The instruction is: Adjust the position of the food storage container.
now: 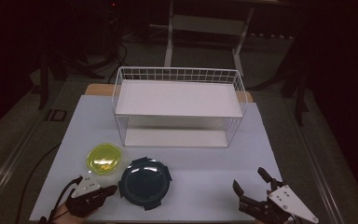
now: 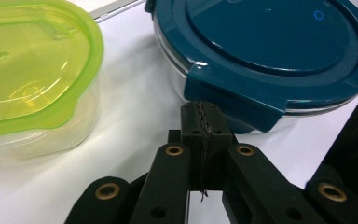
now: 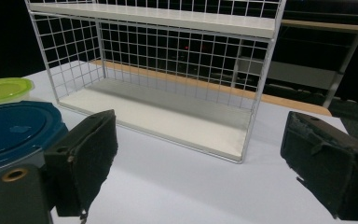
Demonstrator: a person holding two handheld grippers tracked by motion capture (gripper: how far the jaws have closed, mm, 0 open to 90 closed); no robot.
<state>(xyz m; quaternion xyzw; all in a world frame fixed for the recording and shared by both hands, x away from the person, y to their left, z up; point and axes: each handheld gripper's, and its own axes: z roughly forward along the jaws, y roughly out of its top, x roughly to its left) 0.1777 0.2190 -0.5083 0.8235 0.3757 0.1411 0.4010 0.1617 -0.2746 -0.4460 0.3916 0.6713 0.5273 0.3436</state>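
Left gripper (image 2: 202,122), empty, jaws pressed together beside blue-lidded container (image 2: 265,56).

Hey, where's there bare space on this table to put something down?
Free: the white table between the blue-lidded container and the right gripper, plus both levels of the wire shelf. Crowded: front left, where the yellow-lidded container and left gripper bunch up.

In the high view, overhead light is brightening the bench (image 1: 177,182) while the room toward twelve o'clock is sinking into near-black. Glare is glinting on the green lid (image 1: 103,157). In the left gripper view, the nearest black links are blurring at six o'clock.
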